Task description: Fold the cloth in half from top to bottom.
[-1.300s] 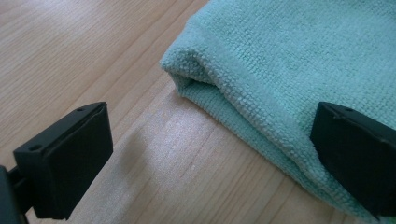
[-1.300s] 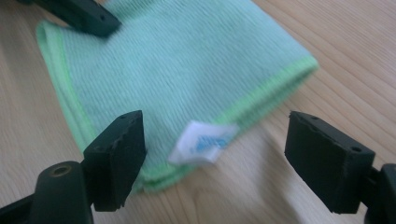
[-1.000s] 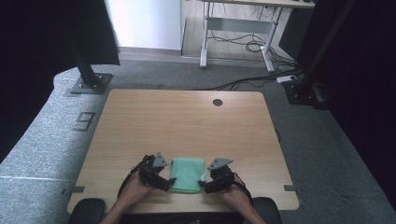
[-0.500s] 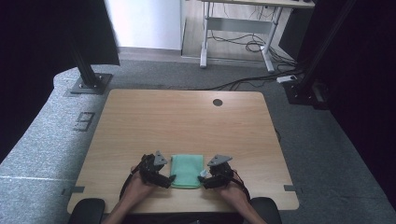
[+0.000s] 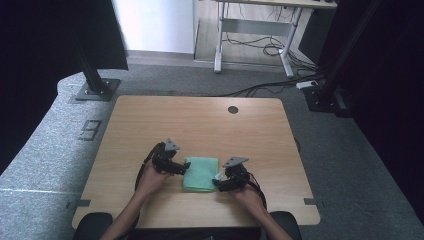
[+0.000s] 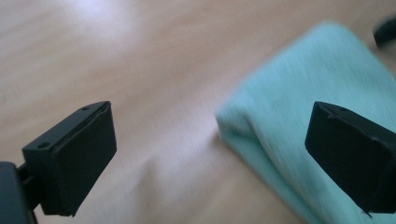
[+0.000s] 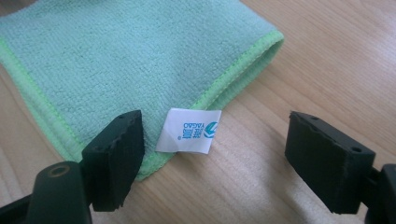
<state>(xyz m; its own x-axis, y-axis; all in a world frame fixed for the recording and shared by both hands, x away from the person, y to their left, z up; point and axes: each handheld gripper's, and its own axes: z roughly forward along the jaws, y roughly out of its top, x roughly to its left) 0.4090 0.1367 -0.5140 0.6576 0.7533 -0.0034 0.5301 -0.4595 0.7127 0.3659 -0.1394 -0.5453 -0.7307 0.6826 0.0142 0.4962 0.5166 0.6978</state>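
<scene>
Left gripper [image 5: 186, 167] sits at the left edge of the cloth [image 5: 201, 173], jaws wide, nothing between the pads; in its own view the cloth's folded edge [image 6: 243, 135] lies toward the right jaw, off centre. Cloth: green, folded to a rectangle, long axis running away from the person, flat on the table [image 5: 200, 125] near the front edge, between the two grippers. Microfibre nap, stitched lime hem, soft rounded fold. Right gripper [image 5: 218, 182] at the cloth's near right corner, jaws wide, straddling the white tag [image 7: 188, 131]; closer to an edge it could pinch. Table is wood-grain laminate, smooth.
</scene>
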